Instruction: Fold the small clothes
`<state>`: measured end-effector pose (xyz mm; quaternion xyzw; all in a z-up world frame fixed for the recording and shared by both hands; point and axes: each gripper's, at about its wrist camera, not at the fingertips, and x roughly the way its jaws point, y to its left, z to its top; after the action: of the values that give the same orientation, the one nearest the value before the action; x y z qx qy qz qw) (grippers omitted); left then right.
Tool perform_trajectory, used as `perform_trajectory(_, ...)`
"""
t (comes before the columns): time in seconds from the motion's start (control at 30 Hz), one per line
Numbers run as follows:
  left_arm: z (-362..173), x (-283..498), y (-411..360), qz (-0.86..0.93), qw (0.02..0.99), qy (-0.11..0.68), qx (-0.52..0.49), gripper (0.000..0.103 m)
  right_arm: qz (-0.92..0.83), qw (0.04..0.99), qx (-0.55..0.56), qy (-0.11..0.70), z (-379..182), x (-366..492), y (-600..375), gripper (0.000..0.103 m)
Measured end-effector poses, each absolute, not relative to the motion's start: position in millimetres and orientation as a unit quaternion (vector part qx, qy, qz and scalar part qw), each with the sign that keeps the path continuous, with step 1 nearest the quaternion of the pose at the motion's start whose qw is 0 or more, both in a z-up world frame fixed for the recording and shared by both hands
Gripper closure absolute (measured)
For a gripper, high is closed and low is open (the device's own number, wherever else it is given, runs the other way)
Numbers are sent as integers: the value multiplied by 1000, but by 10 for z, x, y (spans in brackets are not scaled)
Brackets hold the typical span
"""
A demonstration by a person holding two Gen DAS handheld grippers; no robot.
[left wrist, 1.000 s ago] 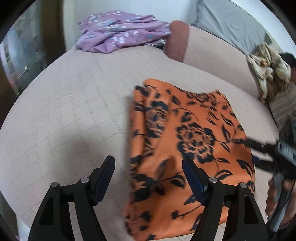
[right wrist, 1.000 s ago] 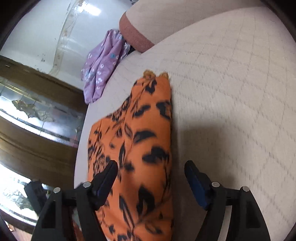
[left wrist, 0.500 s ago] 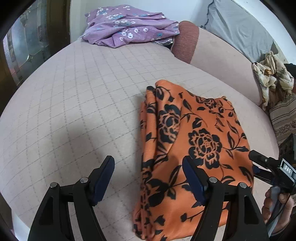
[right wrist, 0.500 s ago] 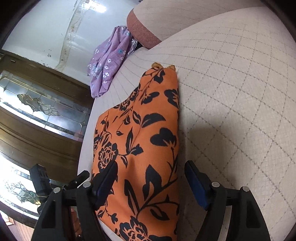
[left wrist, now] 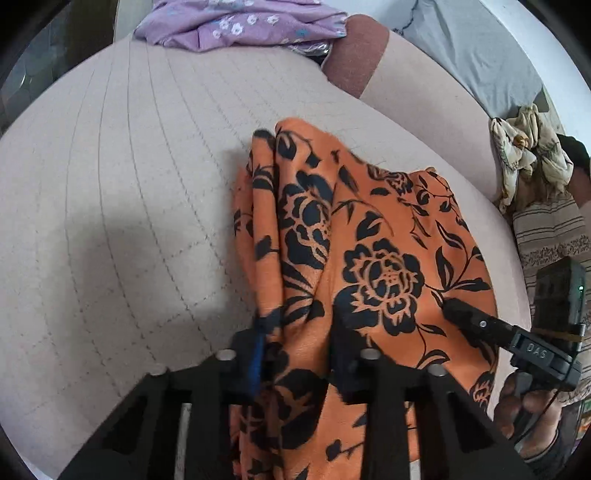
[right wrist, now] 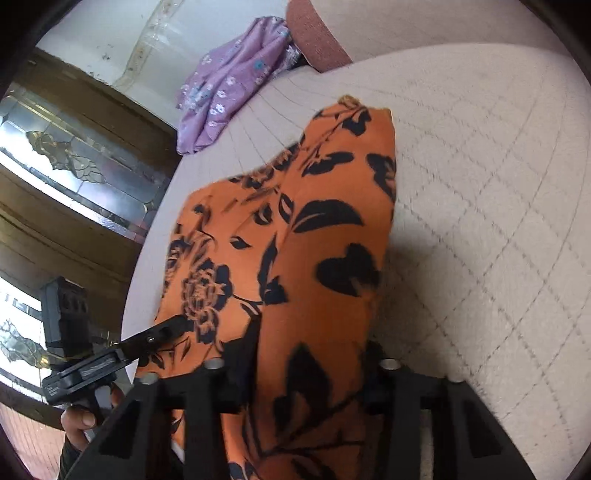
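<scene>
Two grippers, left gripper (left wrist: 295, 354) and right gripper (right wrist: 310, 365), clamp one orange garment (left wrist: 369, 229).

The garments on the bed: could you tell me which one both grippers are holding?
The orange black-flowered garment, pinched by both the left gripper and right gripper; the purple floral garment lies untouched at the far edge.

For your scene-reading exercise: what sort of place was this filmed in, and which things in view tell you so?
Probably a bedroom at home. An orange floral garment lies on a quilted bed, a pillow sits at its far end, and a rumpled purple floral cloth lies beside it.
</scene>
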<state>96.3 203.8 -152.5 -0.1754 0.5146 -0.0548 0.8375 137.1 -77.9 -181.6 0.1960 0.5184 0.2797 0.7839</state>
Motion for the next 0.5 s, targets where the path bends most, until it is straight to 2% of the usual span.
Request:
perform_trajectory(0.2,-937,882,1635,-95,870,452,-173,80,300,813,180,465,-1228,1305,-1055,65)
perform_trajectory(0.37,-729,950,1125,-133,881,427,-153,79,288,838,186,425,-857,1315,-1613,65)
perform_trajectory(0.4,-749,978,1038,-136,881,428,-152,77,278,842,192,421,-838,1318,-1769,65)
perform_trajectory(0.47,-887,1057,825,-134,880,434,-142,65,269,841,208,420,-885,1320,-2008,65)
perform_trajectory(0.5,-970,1079,746,-126,879,442,-129,47,260,835,223,430,-1006,1339,-2167,61)
